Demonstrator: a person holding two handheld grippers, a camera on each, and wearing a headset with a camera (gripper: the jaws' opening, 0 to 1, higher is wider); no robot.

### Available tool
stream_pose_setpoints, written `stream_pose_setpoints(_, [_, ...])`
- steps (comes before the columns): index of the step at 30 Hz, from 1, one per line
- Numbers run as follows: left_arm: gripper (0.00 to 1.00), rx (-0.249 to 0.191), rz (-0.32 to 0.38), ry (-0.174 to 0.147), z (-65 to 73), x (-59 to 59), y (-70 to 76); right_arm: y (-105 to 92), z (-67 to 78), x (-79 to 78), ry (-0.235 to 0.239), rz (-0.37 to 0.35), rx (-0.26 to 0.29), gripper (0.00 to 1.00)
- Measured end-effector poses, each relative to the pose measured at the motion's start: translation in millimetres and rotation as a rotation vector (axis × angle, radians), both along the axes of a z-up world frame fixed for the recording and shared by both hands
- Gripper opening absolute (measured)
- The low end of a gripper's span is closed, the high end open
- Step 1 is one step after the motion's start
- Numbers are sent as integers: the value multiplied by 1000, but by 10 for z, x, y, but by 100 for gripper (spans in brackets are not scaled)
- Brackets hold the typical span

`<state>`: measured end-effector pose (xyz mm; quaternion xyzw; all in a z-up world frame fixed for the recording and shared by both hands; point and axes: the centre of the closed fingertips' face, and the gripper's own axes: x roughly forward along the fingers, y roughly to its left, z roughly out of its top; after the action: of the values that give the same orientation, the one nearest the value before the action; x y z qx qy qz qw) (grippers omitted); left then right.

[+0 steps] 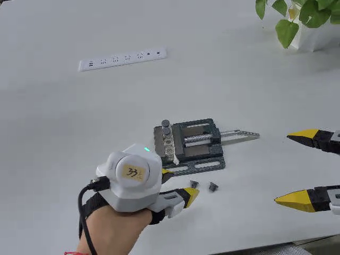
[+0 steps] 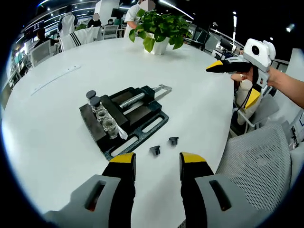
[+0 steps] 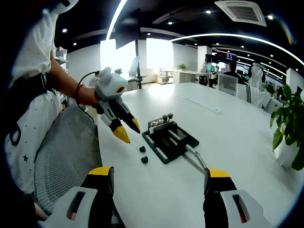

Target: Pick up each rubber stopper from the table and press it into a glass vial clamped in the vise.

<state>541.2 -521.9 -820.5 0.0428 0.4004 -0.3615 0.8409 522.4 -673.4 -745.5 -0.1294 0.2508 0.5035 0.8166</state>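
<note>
Though loose, two stoppers [image 1: 194,184]; four vials [image 1: 169,141]

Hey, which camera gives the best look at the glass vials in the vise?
The left gripper view: the vials stand close, side-on, two stoppered and the glass of the others clear. The head view shows the vials smaller, from above; the right gripper view shows the vials tiny and far.

A pale yellow sticker [image 1: 133,172] sat on the round white back end of the left gripper [image 1: 179,184], behind its jaws. It carried the handwritten number "33", followed by a small mark too faint to read. No other writing was legible.
</note>
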Motion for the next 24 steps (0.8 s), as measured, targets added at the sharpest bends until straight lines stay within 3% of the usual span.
stream_pose_setpoints(10, [21,27,67,86,-204,10,-30,-116,-56,-9,3,-20,21,75])
stream_pose_setpoints(24, [17,14,111,150,-313,46,-113,-173,-73,-18,9,-45,29,74])
